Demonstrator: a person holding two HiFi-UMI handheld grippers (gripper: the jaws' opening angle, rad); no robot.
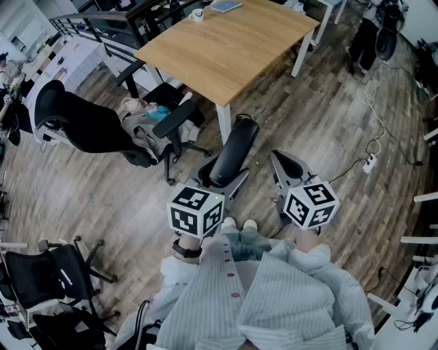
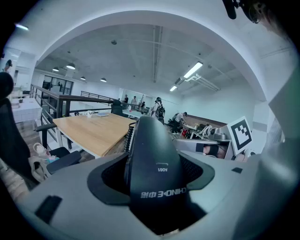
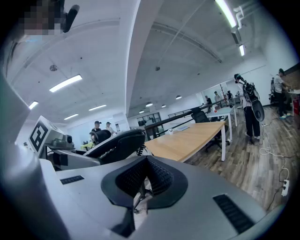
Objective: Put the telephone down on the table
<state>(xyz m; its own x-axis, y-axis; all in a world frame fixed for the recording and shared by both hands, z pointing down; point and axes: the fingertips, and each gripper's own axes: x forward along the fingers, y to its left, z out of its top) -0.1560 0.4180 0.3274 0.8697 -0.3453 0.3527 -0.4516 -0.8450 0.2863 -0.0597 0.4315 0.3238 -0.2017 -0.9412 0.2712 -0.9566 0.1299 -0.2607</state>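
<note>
Left hand-held gripper (image 2: 154, 190) is clamped wide on the black telephone (image 2: 152, 159), whose long axis points forward along the jaws toward the wooden desk (image 1: 233, 48), well apart ahead; right hand-held gripper (image 3: 139, 199) rides alongside, closed and empty.

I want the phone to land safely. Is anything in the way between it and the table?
Nothing visible is. The telephone, gripped by the left hand-held gripper, faces the table across bare floor. The black chair stands off to the left, and the cup sits at the table's far edge.
</note>
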